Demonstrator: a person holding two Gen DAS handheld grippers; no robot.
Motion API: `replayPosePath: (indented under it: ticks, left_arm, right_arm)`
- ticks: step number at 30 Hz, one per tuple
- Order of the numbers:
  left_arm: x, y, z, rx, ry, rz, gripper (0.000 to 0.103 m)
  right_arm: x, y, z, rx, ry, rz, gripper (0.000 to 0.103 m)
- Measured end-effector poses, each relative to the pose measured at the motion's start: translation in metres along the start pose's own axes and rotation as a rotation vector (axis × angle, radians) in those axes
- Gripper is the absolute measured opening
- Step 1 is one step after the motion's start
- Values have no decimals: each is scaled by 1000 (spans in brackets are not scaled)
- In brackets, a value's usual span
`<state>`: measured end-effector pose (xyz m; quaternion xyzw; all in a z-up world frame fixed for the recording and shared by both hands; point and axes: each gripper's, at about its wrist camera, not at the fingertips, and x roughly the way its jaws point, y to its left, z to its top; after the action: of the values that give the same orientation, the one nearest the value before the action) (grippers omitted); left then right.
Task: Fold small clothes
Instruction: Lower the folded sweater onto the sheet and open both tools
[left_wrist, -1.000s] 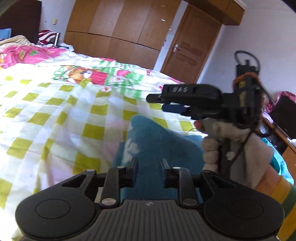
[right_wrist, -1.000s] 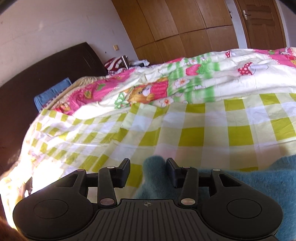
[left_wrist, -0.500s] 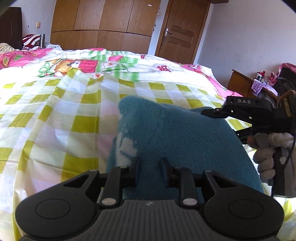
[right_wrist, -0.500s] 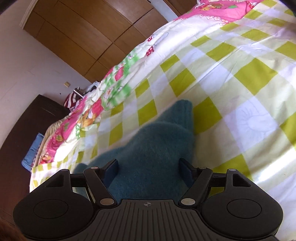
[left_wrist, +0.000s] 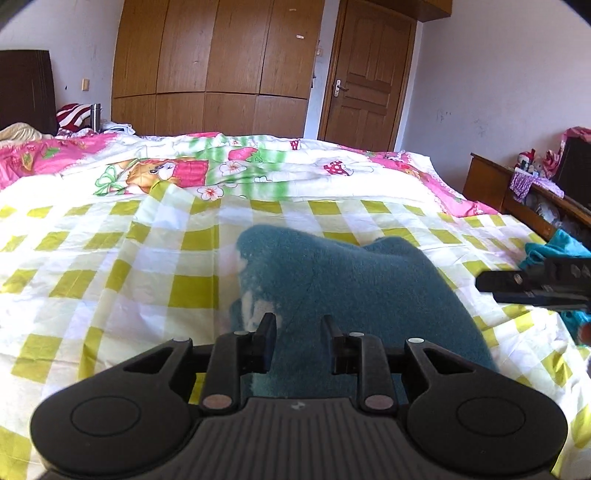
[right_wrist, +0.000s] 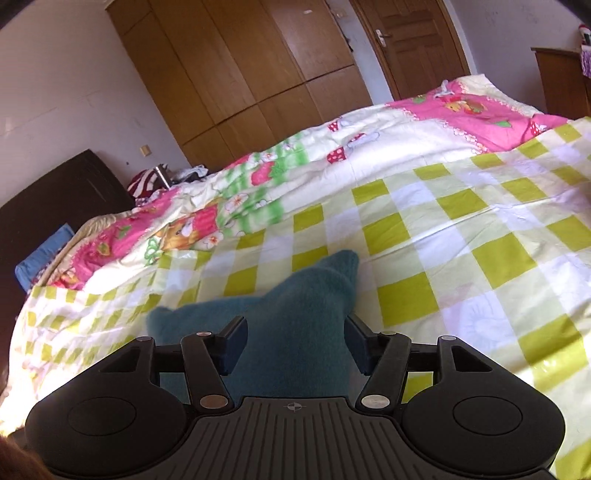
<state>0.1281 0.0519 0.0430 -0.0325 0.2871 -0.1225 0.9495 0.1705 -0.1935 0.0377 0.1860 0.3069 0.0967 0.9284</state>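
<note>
1. Two grippers work over one teal fleece garment (left_wrist: 354, 291) that lies on the yellow-and-white checked sheet (left_wrist: 110, 266) covering the bed.
2. At far left of the left wrist view, a dark headboard (left_wrist: 26, 88) stands against the wall, with a red-and-white striped cloth (left_wrist: 72, 112) beside it.
3. Beyond the checked sheet lies a pink and green cartoon quilt (left_wrist: 192, 170), and behind that a wooden wardrobe (left_wrist: 214, 66) and a wooden door (left_wrist: 365, 77).
4. The left gripper (left_wrist: 299, 334) has its fingers a narrow gap apart, with the teal fabric lying between and under them; whether they pinch it cannot be told.
5. The garment rises in a soft hump just ahead of that gripper, with a pale patch on its left edge.
6. At the right edge of the same view, the right gripper (left_wrist: 532, 286) shows side-on above the sheet, near a brighter turquoise cloth (left_wrist: 554, 251) by a wooden cabinet (left_wrist: 491, 181).
7. In the right wrist view, the right gripper (right_wrist: 295, 339) stands wide apart, its fingers straddling the garment's pointed end without closing on it.
</note>
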Motion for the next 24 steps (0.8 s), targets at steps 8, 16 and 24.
replayPosePath:
  ticks: [8, 16, 24]
  left_arm:
    - [77, 19, 26, -6, 98, 155, 54]
    - [73, 16, 30, 53, 104, 226, 56]
    - [18, 21, 16, 8, 104, 246, 55]
  right_arm:
    - [7, 31, -66, -200, 109, -96, 65]
    - [-28, 45, -75, -249, 24, -70, 64]
    - [-36, 46, -82, -172, 43, -78, 64]
